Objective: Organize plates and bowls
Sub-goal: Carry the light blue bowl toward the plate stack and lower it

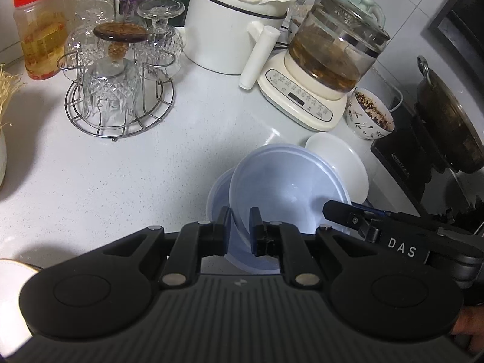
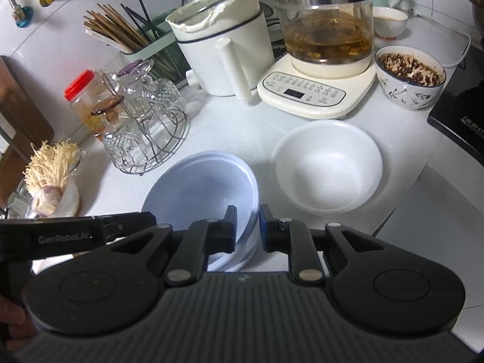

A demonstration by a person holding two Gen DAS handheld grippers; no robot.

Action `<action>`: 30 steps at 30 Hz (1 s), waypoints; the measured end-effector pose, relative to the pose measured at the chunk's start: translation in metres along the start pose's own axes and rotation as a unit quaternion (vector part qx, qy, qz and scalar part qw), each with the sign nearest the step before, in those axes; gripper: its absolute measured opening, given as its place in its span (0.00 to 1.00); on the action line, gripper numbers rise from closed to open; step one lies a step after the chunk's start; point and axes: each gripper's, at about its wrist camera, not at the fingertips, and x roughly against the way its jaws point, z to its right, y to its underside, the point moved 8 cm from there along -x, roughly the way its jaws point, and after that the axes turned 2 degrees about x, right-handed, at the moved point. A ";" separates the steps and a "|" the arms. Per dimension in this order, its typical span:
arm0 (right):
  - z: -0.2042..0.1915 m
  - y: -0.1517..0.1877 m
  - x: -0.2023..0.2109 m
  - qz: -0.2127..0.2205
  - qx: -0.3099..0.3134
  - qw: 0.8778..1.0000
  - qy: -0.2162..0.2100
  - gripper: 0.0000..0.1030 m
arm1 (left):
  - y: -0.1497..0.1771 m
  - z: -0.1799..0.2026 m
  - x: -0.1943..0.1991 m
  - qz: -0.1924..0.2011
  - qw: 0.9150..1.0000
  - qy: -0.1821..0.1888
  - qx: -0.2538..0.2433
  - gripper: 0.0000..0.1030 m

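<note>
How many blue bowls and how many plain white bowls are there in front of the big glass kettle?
Blue bowls: 2, the upper blue bowl tilted inside the lower blue bowl
Plain white bowls: 1, the plain white bowl beside them
Total: 3

glossy blue bowl, speckled matt countertop

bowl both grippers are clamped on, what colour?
Pale blue bowl, nested in a similar one; clearest in the right wrist view.
</note>
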 end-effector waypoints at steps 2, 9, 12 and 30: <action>0.000 -0.002 -0.001 -0.004 0.003 1.000 -0.005 0.19 | -0.003 -0.002 0.000 -0.004 1.000 0.000 0.008 0.13; 0.001 -0.011 0.000 -0.026 -0.017 0.999 -0.024 0.45 | -0.009 -0.011 0.005 -0.030 0.999 -0.008 0.029 0.34; 0.000 -0.012 0.002 -0.033 -0.020 0.999 -0.032 0.48 | -0.008 -0.014 0.009 -0.033 0.999 -0.014 0.031 0.36; 0.020 0.002 -0.026 -0.064 -0.067 0.995 -0.031 0.31 | -0.004 -0.025 -0.027 -0.041 0.996 -0.013 0.078 0.33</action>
